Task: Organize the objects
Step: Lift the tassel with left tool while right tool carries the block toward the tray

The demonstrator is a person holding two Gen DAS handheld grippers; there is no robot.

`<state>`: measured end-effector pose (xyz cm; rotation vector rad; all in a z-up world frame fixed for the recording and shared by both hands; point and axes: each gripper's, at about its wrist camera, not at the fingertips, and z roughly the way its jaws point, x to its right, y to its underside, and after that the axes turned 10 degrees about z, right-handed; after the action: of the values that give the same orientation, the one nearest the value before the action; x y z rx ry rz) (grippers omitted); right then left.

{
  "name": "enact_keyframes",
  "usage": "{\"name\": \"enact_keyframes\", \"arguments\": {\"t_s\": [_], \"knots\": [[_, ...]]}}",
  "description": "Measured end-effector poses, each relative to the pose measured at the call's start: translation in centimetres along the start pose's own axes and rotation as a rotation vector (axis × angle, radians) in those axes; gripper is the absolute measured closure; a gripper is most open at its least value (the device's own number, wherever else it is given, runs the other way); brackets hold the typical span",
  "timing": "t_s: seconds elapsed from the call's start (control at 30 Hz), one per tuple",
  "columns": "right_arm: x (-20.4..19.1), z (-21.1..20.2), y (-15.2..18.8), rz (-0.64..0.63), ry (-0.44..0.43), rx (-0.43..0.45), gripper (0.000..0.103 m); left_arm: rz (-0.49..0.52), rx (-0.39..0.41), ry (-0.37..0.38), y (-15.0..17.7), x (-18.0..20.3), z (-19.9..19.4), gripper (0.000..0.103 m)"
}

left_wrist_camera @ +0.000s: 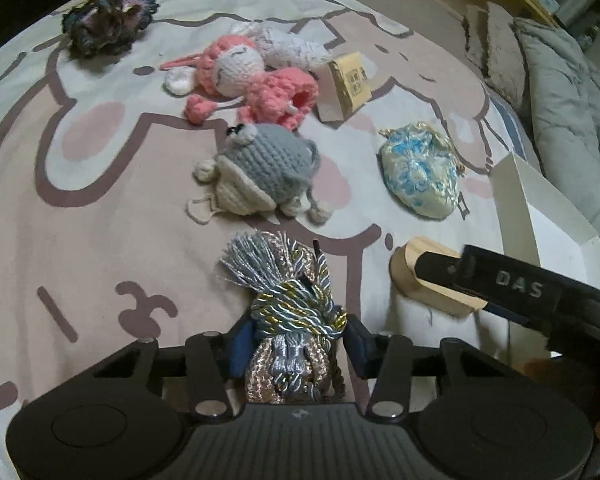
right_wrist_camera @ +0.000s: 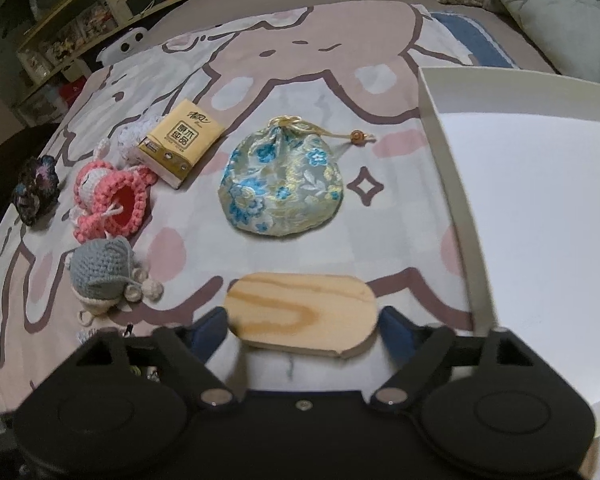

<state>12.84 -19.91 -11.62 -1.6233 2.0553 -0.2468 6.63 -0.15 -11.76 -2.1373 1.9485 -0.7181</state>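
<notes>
**Tasselled cord bundle and wooden block held over the patterned bedspread**

Nearest the left wrist camera, a bundle of twisted cord with a grey tassel (left_wrist_camera: 296, 320) is clamped between the blue pads of the left gripper (left_wrist_camera: 298, 344), its jaws narrowed around the bundle's middle. Nearest the right wrist camera, an oval wooden block (right_wrist_camera: 302, 314) is gripped at its two ends by the right gripper (right_wrist_camera: 302, 322), the jaws set wide to span its length. In the left view the same block is seen to the right of the bundle, with one black finger laid across it.

Beyond both grippers the bedspread (left_wrist_camera: 80, 220) is covered with loose things. A grey crocheted toy (left_wrist_camera: 260, 172) lies just ahead of the cord bundle. Behind it a pink and white crocheted doll (left_wrist_camera: 244, 80) is found, touching a white knitted piece (left_wrist_camera: 288, 46) and a yellow tissue pack (right_wrist_camera: 182, 144). A dark crocheted flower (left_wrist_camera: 108, 20) is set well apart at the far left. A blue floral drawstring pouch (right_wrist_camera: 282, 188) rests directly ahead of the wooden block, between the tissue pack and a white open box (right_wrist_camera: 540, 220). The box stands just beside the right gripper, its near wall close to the block's right end. Grey bedding (left_wrist_camera: 568, 100) is piled beyond the box.
</notes>
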Motion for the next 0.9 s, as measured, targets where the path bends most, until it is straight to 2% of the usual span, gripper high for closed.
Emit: {"name": "enact_keyframes", "arguments": {"t_s": [0.13, 0.37, 0.57, 0.77, 0.9], "knots": [[-0.4, 0.7, 0.2, 0.03, 0.046, -0.005, 0.012, -0.007, 0.011, -0.011, 0.3, -0.2, -0.7, 0.054], [-0.4, 1.6, 0.1, 0.171, 0.083, -0.008, 0.006, -0.032, 0.012, -0.015, 0.3, -0.6, -0.8, 0.054], [-1.1, 1.8, 0.3, 0.119, 0.107, 0.005, 0.008, -0.029, 0.012, -0.017, 0.3, -0.6, -0.8, 0.054], [-0.9, 1.2, 0.1, 0.074, 0.09, -0.009, 0.008, -0.005, 0.036, -0.034, 0.0, -0.4, -0.9, 0.054], [-1.2, -0.4, -0.2, 0.043, 0.054, 0.02, 0.008, 0.004, 0.071, -0.042, -0.6, -0.3, -1.6, 0.054]]}}
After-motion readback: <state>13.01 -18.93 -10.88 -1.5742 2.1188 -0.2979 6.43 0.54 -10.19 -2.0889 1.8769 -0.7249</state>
